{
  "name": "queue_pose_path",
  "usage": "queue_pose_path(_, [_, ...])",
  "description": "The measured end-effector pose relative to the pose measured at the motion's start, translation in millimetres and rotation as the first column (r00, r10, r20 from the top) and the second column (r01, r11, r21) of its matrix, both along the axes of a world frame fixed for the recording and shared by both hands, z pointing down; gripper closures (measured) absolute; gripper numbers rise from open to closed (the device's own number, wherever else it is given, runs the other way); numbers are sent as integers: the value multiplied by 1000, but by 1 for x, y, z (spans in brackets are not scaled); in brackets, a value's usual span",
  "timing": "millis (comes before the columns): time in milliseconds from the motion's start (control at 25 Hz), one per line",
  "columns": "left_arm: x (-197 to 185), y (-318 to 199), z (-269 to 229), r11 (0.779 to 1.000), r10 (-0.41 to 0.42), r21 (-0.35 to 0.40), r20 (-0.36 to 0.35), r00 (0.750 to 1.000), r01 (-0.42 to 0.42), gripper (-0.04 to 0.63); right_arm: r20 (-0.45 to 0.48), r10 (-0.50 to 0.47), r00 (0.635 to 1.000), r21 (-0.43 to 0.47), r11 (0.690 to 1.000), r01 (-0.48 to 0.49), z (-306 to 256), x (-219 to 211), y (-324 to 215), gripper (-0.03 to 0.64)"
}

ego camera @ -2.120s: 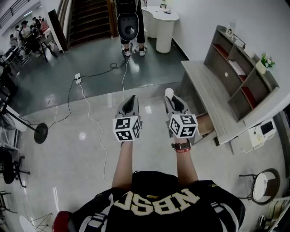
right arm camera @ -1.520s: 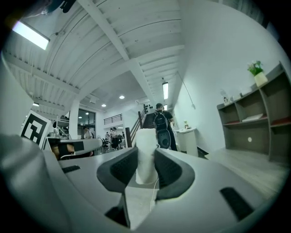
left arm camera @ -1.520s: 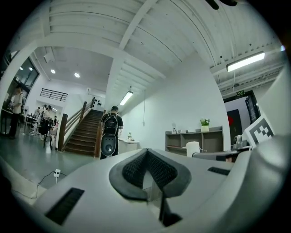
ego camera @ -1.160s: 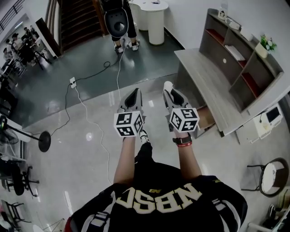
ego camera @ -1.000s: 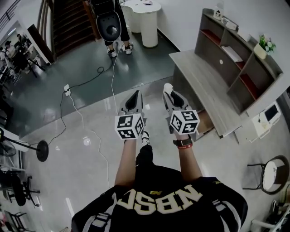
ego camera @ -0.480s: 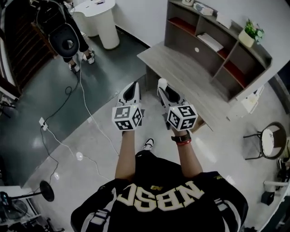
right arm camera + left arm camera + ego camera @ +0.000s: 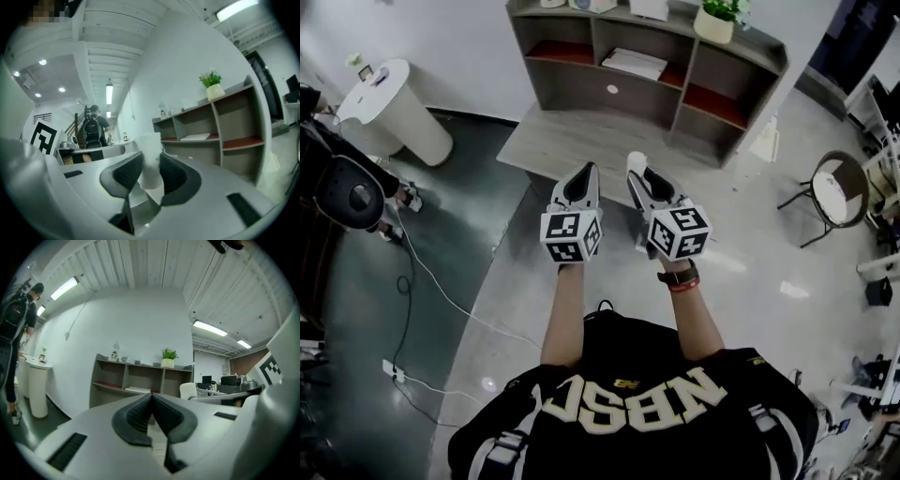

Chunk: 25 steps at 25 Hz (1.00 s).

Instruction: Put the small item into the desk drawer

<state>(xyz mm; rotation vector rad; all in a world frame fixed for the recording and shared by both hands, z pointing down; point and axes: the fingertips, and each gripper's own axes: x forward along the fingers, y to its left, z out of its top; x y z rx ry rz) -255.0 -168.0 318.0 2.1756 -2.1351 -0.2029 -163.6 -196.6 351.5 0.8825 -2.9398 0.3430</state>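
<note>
In the head view both grippers are held out level in front of the person, over the near edge of the grey wooden desk point(image 7: 572, 141). My right gripper point(image 7: 636, 172) is shut on a small white item point(image 7: 636, 160) that sticks up between its dark pads. The right gripper view shows that item point(image 7: 150, 160) pinched in my right gripper point(image 7: 151, 165). My left gripper point(image 7: 585, 176) is shut and holds nothing; in its own view the left gripper point(image 7: 151, 399) has its pads meeting. No drawer shows in any view.
A grey shelf unit point(image 7: 656, 89) with red shelves stands on the desk's far side, with a potted plant point(image 7: 719, 17) on top. A white round stand point(image 7: 394, 112) and a person with a backpack point(image 7: 347, 192) are at left. A chair point(image 7: 830, 192) stands at right. A cable point(image 7: 427, 286) crosses the floor.
The person has turned and stepped toward the desk: the desk and shelf unit have swung from the right side to straight ahead. Both grippers keep their pose, and the white item stays gripped.
</note>
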Motion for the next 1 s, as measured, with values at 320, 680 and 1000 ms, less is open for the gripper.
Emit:
queue_pose_path(320, [80, -81, 17, 945, 328, -25, 48, 943, -327, 581, 13, 280, 960, -47, 959, -279, 24, 74, -55, 491])
queue_pose_path(680, [144, -102, 79, 843, 522, -128, -38, 852, -522, 581, -46, 475, 879, -140, 868, -476, 77, 134, -56, 491])
queue_pose_path(1000, [168, -96, 138, 821, 517, -225, -96, 850, -525, 581, -108, 475, 873, -238, 841, -486, 136, 160, -44, 491])
